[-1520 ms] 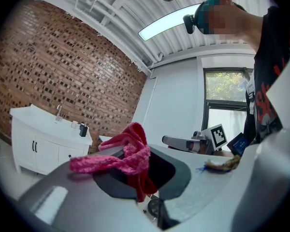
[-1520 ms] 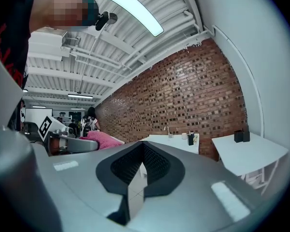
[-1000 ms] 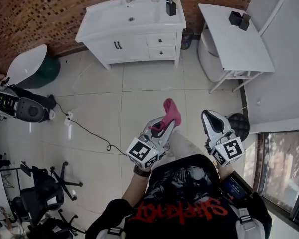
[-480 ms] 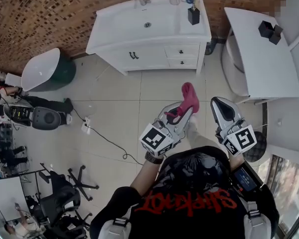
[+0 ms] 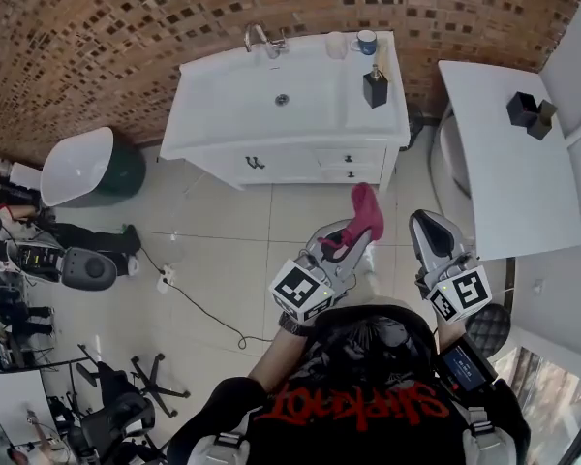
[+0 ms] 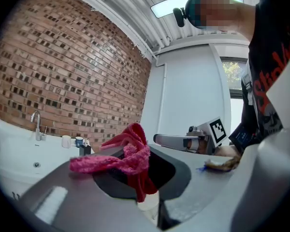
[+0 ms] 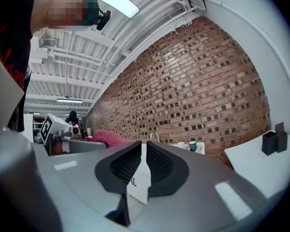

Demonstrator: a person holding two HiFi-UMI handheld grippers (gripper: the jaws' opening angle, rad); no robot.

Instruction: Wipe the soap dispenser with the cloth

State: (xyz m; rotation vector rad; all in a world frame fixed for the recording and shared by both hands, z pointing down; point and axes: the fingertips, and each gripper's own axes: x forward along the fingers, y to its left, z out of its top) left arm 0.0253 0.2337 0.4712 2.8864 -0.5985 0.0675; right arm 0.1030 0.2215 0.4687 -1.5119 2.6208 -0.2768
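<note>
Two grippers are being held out level above the tiled floor (image 5: 223, 231). One pink cloth (image 5: 366, 211) is being clamped between the jaws of the left gripper (image 5: 349, 240), with its loose end hanging over the tips. The right gripper (image 5: 428, 229) is being carried just beside it. Its jaws are being opened from nearly together, showing only a thin slit with nothing in it.

Compared with a second ago, both grippers are being brought closer to the one white vanity (image 5: 281, 148), which now lies only a short stretch of floor ahead.

On the vanity's top, one black soap dispenser (image 5: 374, 88) is being left untouched, upright to the right of the sink basin (image 5: 261, 105) and well apart from the cloth. Behind it, two cups are being kept by the brick wall: a clear cup (image 5: 336, 45) and a blue-and-white mug (image 5: 367, 42). Their contents cannot be seen. One faucet (image 5: 261, 39) is standing behind the basin. To the right, two small black holders (image 5: 530, 114) are being kept on one white table (image 5: 504, 172).
</note>
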